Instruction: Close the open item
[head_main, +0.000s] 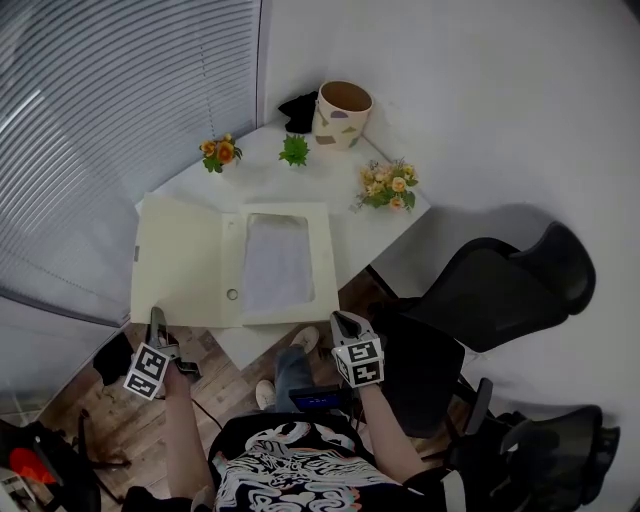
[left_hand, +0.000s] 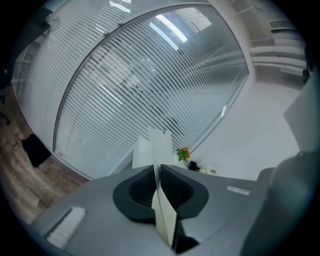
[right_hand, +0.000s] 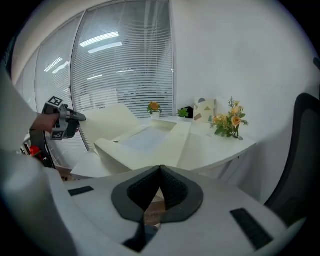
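Tool on left (head_main: 157, 318) pinches folder flap (head_main: 178, 262); right tool (head_main: 341, 320) closed, empty.

Left gripper (left_hand: 159, 167) jaws are closed on the edge of a cream folder cover (left_hand: 161, 146). The thin sheet runs edge-on between the dark ribbed pads, sticking up past the tips and also down below them. A second pale panel sits just left of it, behind. Orange flowers (left_hand: 183, 153) with green leaves are just right of the cover's top; the small bits beyond them are too tiny to tell. Slatted blinds (left_hand: 125, 85) fill most of the background, with a plain white wall (left_hand: 250, 130) to the right. Wood floor (left_hand: 17, 175) at lower left has a dark object (left_hand: 34, 150) lying on it.
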